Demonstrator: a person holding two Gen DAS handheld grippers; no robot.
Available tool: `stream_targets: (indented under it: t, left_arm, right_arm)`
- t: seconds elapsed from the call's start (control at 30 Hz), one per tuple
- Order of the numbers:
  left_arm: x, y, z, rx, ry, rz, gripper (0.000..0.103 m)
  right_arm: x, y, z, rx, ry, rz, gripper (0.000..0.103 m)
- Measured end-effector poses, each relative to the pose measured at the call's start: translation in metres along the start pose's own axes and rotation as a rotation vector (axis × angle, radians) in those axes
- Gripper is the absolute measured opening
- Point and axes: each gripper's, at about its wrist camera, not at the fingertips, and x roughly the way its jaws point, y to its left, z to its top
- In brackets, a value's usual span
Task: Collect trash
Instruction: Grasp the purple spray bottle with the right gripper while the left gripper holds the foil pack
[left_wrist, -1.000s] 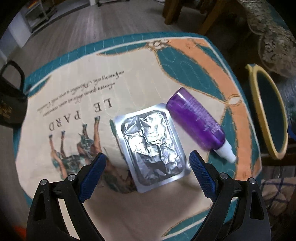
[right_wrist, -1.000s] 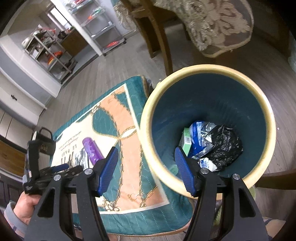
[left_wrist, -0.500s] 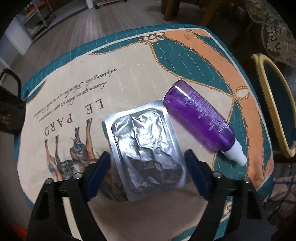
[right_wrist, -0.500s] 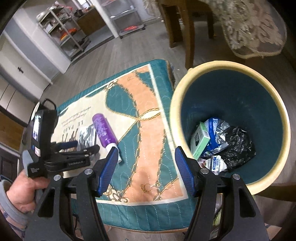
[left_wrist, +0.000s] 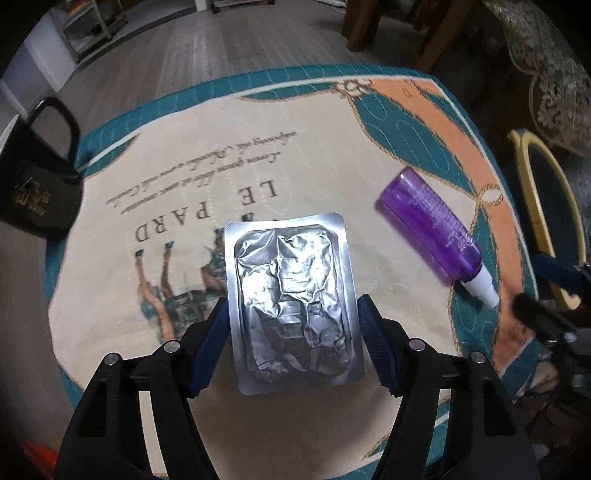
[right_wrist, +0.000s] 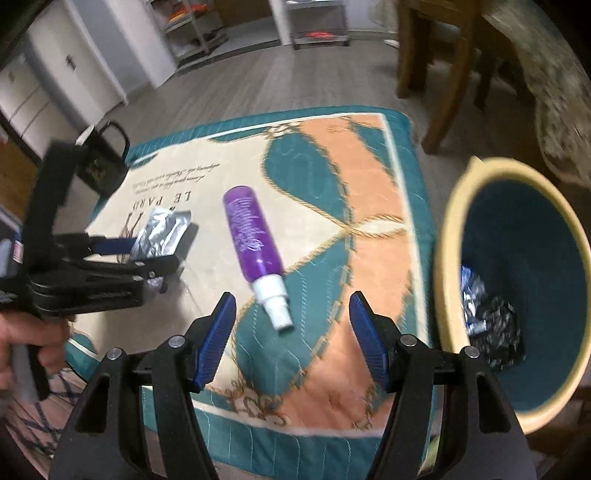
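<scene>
Presently the step in hand is judged to be the pickup of the foil blister pack (left_wrist: 293, 299), which lies flat on the patterned cloth (left_wrist: 332, 155) covering the desk. The left gripper (left_wrist: 291, 339) is brought low over the pack, and its blue fingers (left_wrist: 212, 343) are held apart, one at each long edge of the near half; whether the pads already touch the foil cannot be told, and no grip is yet made.

The purple spray bottle (right_wrist: 253, 240) is seen lying on its side to the right of the pack, well apart from it, with its white nozzle pointed toward the near edge of the cloth. The right gripper (right_wrist: 291, 336) is held above the nozzle end with its fingers wide apart and nothing between them. The trash bin (right_wrist: 452, 236) stands just beside the desk on the right, with wrappers already inside.

Next, a closing of the left fingers on the pack's thin edges is called for, then a lift and a carry across to the bin. Because the pack is flat and stiff, it may slip or buckle if it is pinched unevenly.
</scene>
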Motion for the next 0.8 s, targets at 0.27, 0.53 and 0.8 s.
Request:
stream_targets:
  t: [0.27, 0.53, 0.8]
  left_arm:
    - [-0.021, 0.017, 0.0, -0.034, -0.047, -0.041, 0.07]
    - [-0.044, 0.018, -0.002, -0.058, -0.089, -0.065, 0.07]
    - [-0.037, 0.012, 0.004, -0.047, -0.089, -0.062, 0.07]
  right_arm:
    - [0.033, 0.027, 0.011, -0.145, 0.017, -0.066, 0.063]
    - [0.054, 0.035, 0.013, -0.179, 0.002, -0.104, 0.063]
    - [0.051, 0.03, 0.016, -0.143, -0.018, -0.072, 0.035]
